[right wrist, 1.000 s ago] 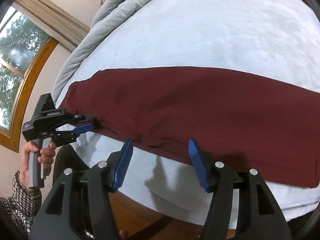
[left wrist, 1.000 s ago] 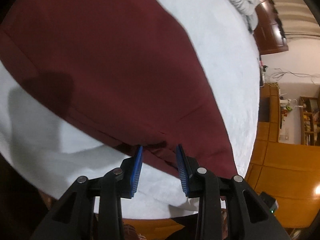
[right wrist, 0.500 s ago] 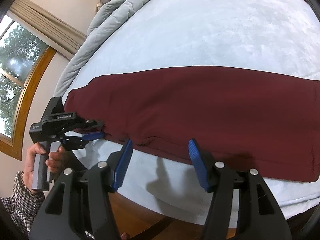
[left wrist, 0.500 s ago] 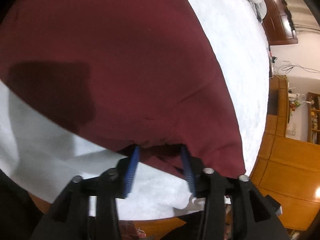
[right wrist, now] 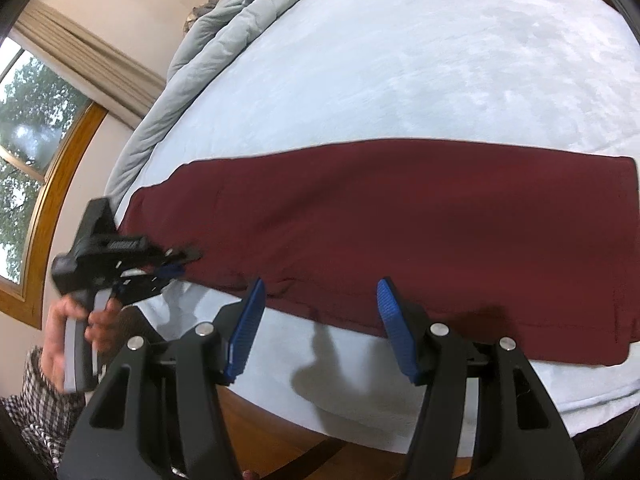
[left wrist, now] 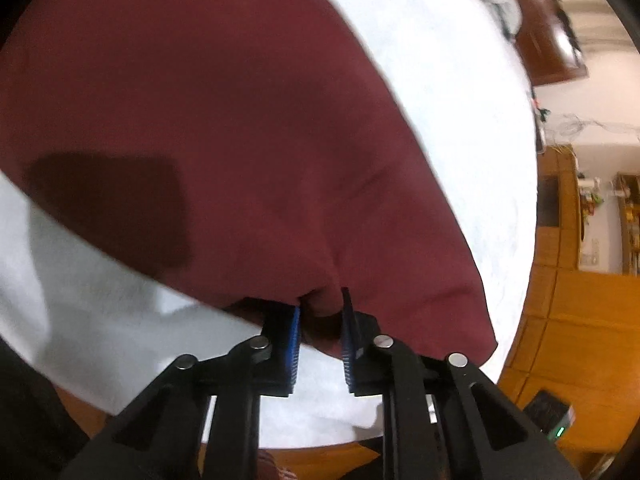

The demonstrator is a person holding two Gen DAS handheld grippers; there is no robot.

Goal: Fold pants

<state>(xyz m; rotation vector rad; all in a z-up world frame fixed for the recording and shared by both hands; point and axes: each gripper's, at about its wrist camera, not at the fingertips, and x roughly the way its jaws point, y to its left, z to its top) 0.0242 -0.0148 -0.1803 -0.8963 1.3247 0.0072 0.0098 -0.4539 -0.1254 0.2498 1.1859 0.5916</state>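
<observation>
Dark red pants (right wrist: 400,220) lie stretched lengthwise across the white blanket (right wrist: 400,60) on a bed. In the left wrist view my left gripper (left wrist: 320,320) is shut on the near edge of the pants (left wrist: 240,140), a bunched fold of cloth pinched between the blue pads. The right wrist view shows the same left gripper (right wrist: 176,264) at the pants' left end, held by a hand (right wrist: 68,320). My right gripper (right wrist: 320,316) hangs open just above the pants' near edge around the middle, with no cloth pressed between its pads.
A grey duvet (right wrist: 224,36) is heaped along the far left side of the bed. A window (right wrist: 24,140) with a wooden frame is at left. Wooden floor and cabinets (left wrist: 580,320) lie past the bed's edge.
The left gripper's jaws closed onto the pants' edge and the cloth bunched up between them. The right gripper stayed open and drifted a little along the pants' near edge.
</observation>
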